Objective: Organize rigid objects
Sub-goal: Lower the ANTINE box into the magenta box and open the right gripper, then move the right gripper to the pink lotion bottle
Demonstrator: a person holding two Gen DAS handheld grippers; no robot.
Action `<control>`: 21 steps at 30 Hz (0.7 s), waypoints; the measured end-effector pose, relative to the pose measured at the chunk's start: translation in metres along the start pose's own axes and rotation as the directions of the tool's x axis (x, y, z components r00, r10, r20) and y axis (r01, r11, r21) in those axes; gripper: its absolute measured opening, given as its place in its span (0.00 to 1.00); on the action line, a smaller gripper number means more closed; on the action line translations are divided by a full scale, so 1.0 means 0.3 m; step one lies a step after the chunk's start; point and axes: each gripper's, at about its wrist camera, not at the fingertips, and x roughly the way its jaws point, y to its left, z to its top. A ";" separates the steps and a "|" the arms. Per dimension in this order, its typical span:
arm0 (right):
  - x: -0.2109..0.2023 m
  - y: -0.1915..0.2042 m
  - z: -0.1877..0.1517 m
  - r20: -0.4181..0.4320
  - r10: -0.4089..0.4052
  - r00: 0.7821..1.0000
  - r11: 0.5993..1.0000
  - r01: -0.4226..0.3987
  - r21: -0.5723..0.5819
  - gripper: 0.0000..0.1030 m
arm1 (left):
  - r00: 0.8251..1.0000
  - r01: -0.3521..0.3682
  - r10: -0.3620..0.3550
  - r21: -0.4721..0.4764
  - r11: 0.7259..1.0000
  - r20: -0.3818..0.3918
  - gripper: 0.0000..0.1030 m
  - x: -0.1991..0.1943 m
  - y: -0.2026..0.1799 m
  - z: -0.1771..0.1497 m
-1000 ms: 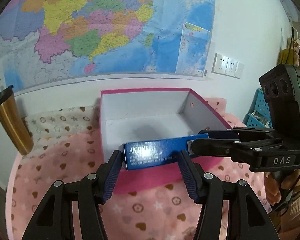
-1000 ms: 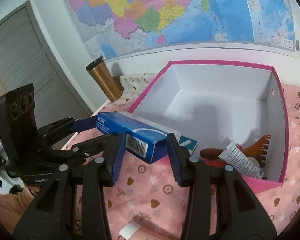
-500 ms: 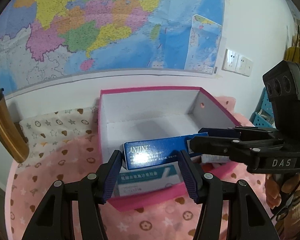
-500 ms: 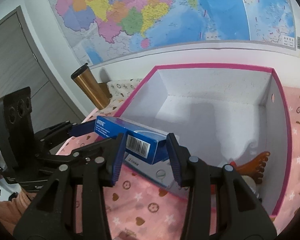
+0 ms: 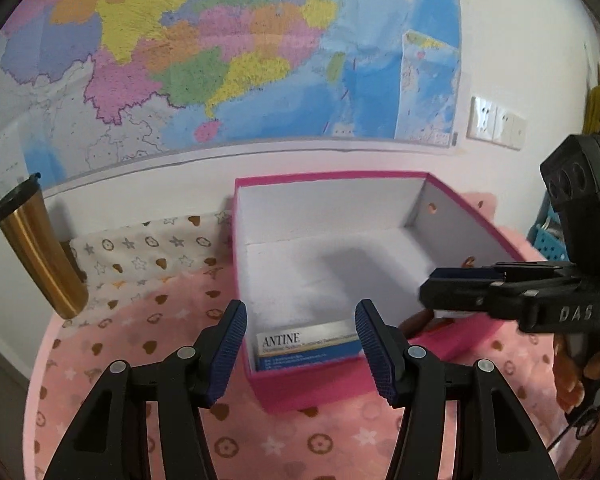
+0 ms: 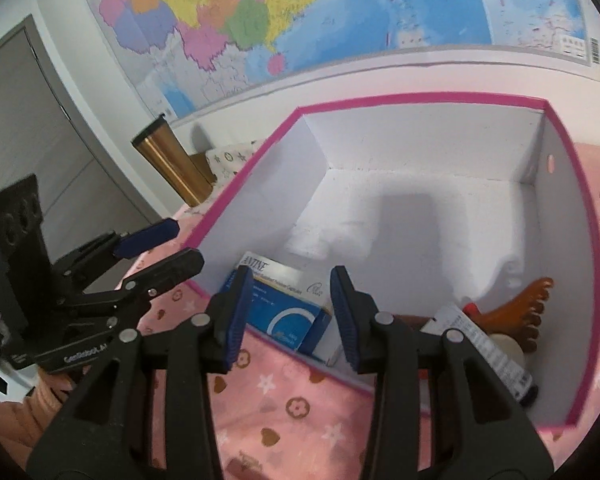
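- Both grippers, left gripper (image 5: pixel 300 334) and right gripper (image 6: pixel 292 300), now gape wide and empty; a second ago they held the blue carton (image 6: pixel 278 308).
- Carton now rests inside the pink box (image 5: pixel 300 390), just beyond the fingertips; placement looks done.

A pink-rimmed box (image 6: pixel 420 100) with a white interior sat on a pink blanket (image 5: pixel 140 360) printed with brown hearts, white stars and flowers. Inside lay a blue-and-white carton (image 6: pixel 284 304), a brown comb (image 6: pixel 520 312) and a white tube (image 6: pixel 488 348) with dark print. A gold tumbler (image 5: pixel 40 248) with a black lid stood below a multicoloured wall map (image 5: pixel 220 48). Both black grippers wore blue ribbed pads (image 5: pixel 228 348).
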 end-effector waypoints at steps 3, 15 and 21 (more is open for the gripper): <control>-0.070 -0.002 -0.008 0.027 0.029 0.999 0.999 -0.029 0.018 0.41 | 0.999 0.047 -0.046 -0.028 0.999 0.011 0.59 -0.040 0.002 -0.017; -0.305 -0.006 -0.123 0.076 0.098 0.992 0.993 -0.102 0.060 0.45 | 0.979 0.195 -0.196 -0.021 0.981 -0.058 0.60 -0.136 -0.118 -0.177; -0.355 -0.049 -0.262 0.031 0.023 0.999 0.996 -0.025 0.089 0.46 | 0.964 0.244 -0.241 0.018 0.970 -0.112 0.62 -0.158 -0.204 -0.245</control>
